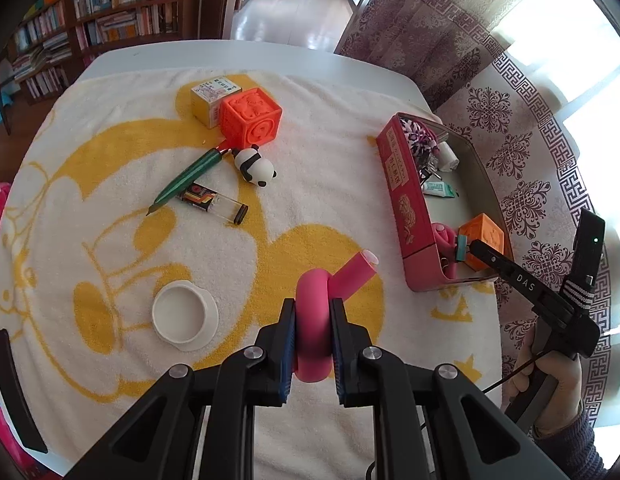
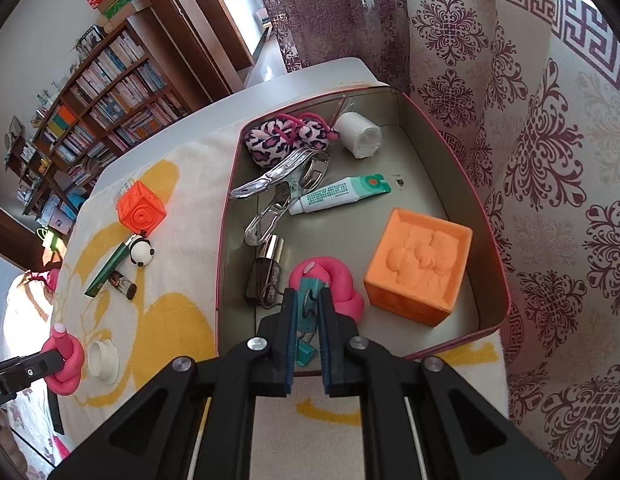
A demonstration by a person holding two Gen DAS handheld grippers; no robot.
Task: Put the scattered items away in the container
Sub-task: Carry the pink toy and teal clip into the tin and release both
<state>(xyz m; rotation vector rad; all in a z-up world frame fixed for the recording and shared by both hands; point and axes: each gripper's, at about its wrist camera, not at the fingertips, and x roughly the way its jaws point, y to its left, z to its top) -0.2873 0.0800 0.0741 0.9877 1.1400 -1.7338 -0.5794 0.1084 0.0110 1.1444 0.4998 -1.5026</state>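
Note:
My left gripper [image 1: 313,307] is shut on a pink knotted foam roll [image 1: 315,316], held over the towel; it also shows in the right wrist view [image 2: 66,364]. My right gripper [image 2: 308,298] is shut on a teal binder clip [image 2: 308,320], held just above the near end of the red tin [image 2: 390,184], which also shows in the left wrist view [image 1: 402,200]. In the tin lie an orange cube [image 2: 420,266], another pink roll [image 2: 334,280], a tube [image 2: 342,194] and other items. On the towel lie a red-orange cube [image 1: 250,118], a panda [image 1: 254,166], a green pen [image 1: 190,178] and a lighter [image 1: 212,202].
A white cap [image 1: 182,316] sits on the towel left of the left gripper. A yellow box [image 1: 208,102] stands behind the red-orange cube. The patterned curtain [image 2: 530,160] hangs close behind the tin. A bookshelf [image 1: 90,20] stands beyond the table.

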